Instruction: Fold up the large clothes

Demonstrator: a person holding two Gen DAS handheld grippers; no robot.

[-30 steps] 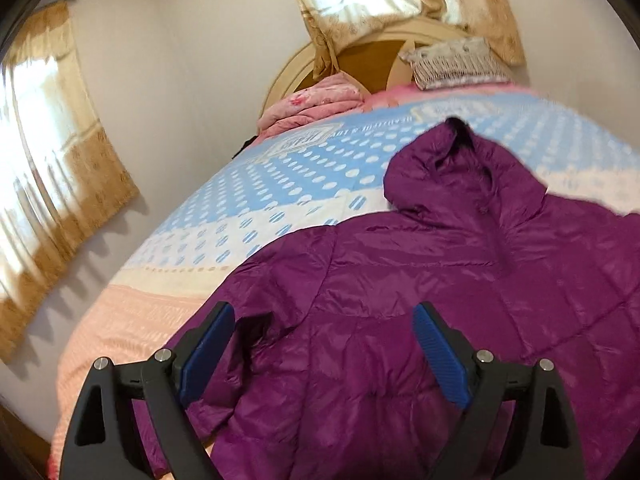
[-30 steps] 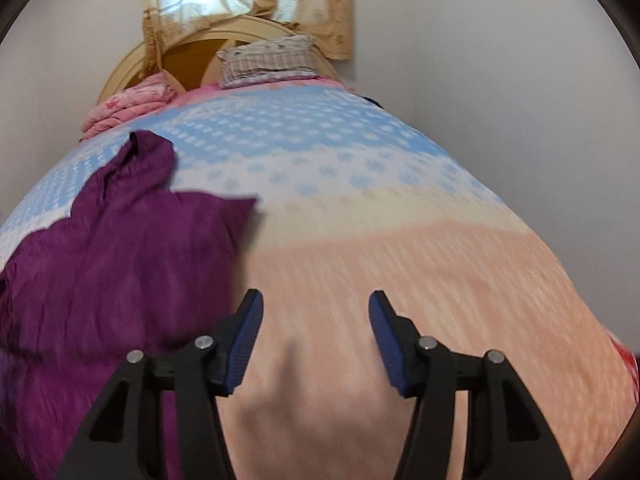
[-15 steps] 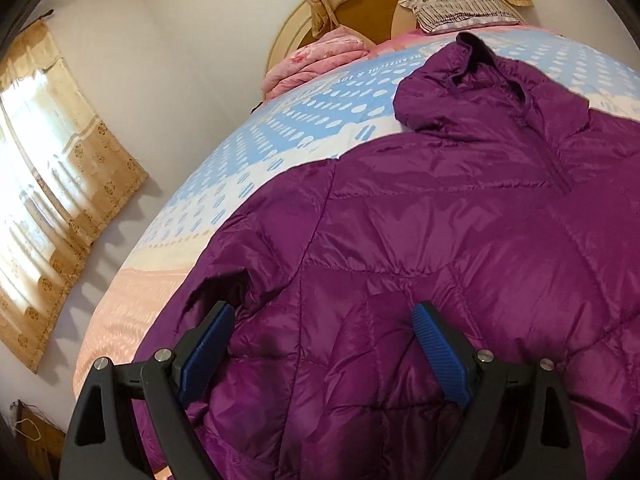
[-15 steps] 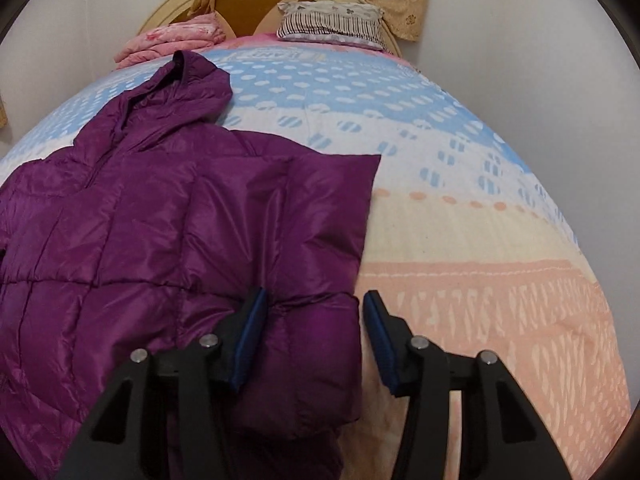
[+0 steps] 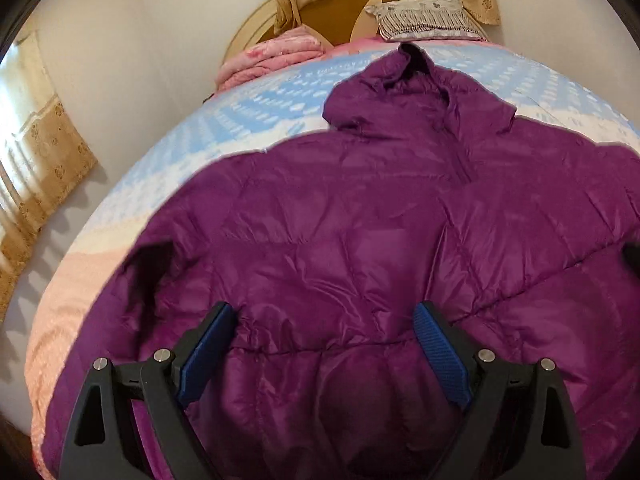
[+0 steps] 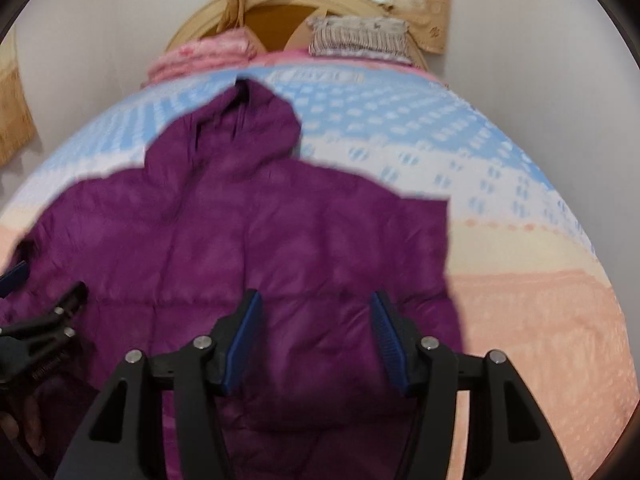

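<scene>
Left gripper [image 5: 324, 354] jaws wide, right gripper [image 6: 316, 340] jaws opening

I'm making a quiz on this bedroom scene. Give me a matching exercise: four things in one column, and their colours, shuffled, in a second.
Things:
1. jacket
2. folded blanket
3. curtain
4. pads of the left gripper

Colours:
A. blue
B. pink
C. purple
D. golden beige

Pairs: 1-C, 2-B, 3-D, 4-A
</scene>
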